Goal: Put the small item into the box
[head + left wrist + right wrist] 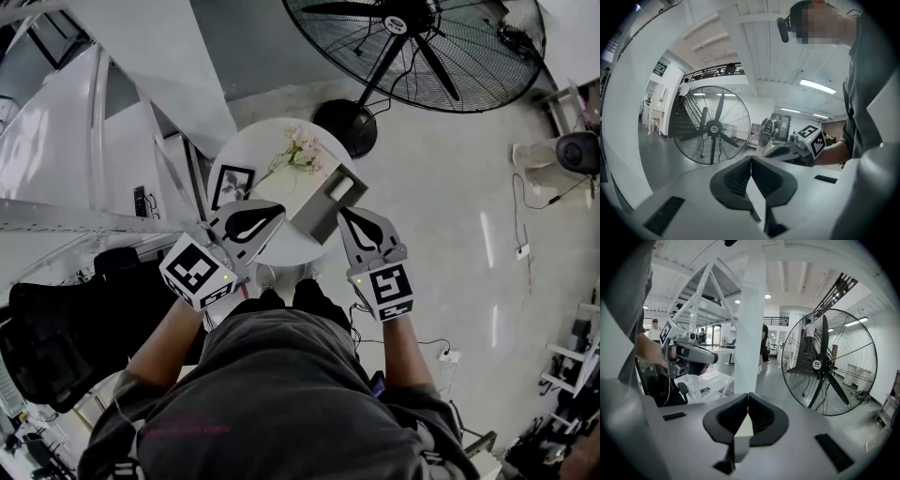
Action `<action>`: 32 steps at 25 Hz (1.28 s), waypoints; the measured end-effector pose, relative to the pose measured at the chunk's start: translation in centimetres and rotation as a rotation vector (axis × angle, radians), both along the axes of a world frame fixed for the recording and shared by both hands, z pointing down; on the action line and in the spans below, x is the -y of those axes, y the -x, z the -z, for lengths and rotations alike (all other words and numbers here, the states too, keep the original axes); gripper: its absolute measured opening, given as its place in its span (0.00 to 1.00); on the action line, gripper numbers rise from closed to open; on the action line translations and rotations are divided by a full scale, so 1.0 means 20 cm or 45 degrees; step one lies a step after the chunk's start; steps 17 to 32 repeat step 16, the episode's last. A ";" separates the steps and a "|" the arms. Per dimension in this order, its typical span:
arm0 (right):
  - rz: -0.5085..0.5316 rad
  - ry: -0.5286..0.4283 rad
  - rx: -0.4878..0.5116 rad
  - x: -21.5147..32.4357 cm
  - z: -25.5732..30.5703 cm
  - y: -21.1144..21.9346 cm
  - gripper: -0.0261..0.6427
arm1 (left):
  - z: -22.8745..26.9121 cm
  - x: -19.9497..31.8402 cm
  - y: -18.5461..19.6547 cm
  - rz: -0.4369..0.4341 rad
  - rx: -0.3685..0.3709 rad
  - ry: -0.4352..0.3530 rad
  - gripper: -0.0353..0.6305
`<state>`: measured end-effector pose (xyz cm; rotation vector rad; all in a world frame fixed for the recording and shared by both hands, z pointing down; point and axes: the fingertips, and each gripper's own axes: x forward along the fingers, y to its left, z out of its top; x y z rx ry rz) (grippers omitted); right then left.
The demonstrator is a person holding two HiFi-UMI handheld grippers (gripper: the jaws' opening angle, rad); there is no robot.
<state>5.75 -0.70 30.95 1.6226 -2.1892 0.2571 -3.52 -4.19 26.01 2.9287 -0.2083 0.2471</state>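
Hovering side by side, left gripper (270, 217) and right gripper (352, 221), both shut, empty. Box (319, 212) on table (294, 245) lies ahead between them, nearer right; small item unidentifiable.

This is a big open indoor hall, part workshop, part showroom. Beyond the right tongs (748, 398) a huge industrial fan (828, 363) stands on a glossy pale floor (773, 376). Beyond the left tongs (751, 161) a staircase (686, 115) climbs to a railed gallery (715, 71) under strip lights (816, 86). Beneath both tongs is a small round tabletop (253, 141) with flowers (302, 150).
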 end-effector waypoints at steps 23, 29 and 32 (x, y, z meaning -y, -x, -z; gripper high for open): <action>0.014 0.032 -0.007 0.00 -0.04 -0.03 0.07 | -0.02 -0.01 -0.04 -0.002 0.015 0.013 0.08; 0.014 0.032 -0.007 0.00 -0.04 -0.03 0.07 | -0.02 -0.01 -0.04 -0.002 0.015 0.013 0.08; 0.014 0.032 -0.007 0.00 -0.04 -0.03 0.07 | -0.02 -0.01 -0.04 -0.002 0.015 0.013 0.08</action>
